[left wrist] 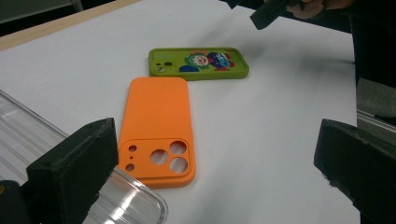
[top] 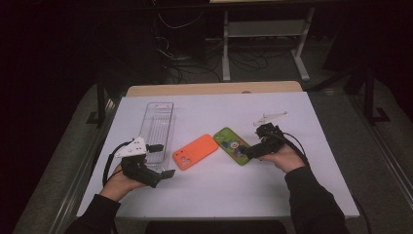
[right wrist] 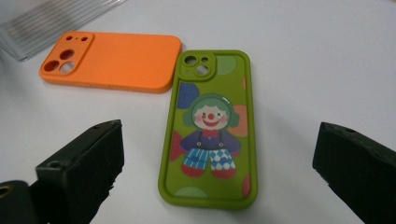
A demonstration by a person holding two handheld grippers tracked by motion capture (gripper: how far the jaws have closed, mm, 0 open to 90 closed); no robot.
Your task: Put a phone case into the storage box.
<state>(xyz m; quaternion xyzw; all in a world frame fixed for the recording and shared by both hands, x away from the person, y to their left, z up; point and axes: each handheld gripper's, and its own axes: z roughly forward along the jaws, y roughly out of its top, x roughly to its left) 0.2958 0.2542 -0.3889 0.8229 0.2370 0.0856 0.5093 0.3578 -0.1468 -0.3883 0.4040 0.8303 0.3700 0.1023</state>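
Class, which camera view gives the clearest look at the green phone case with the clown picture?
The right gripper view: the green phone case lies close and nearly whole between the open tongs, its clown sharp. The left gripper view shows it farther off and flattened; the high view shows it small, its picture barely readable.

Clear tray (left wrist: 28,135) cut off by edge, perhaps partly claw-hidden.

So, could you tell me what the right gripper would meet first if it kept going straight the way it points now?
Most likely the green phone case: it lies directly ahead between the open jaws of the right gripper, with the orange phone case beyond and to one side.
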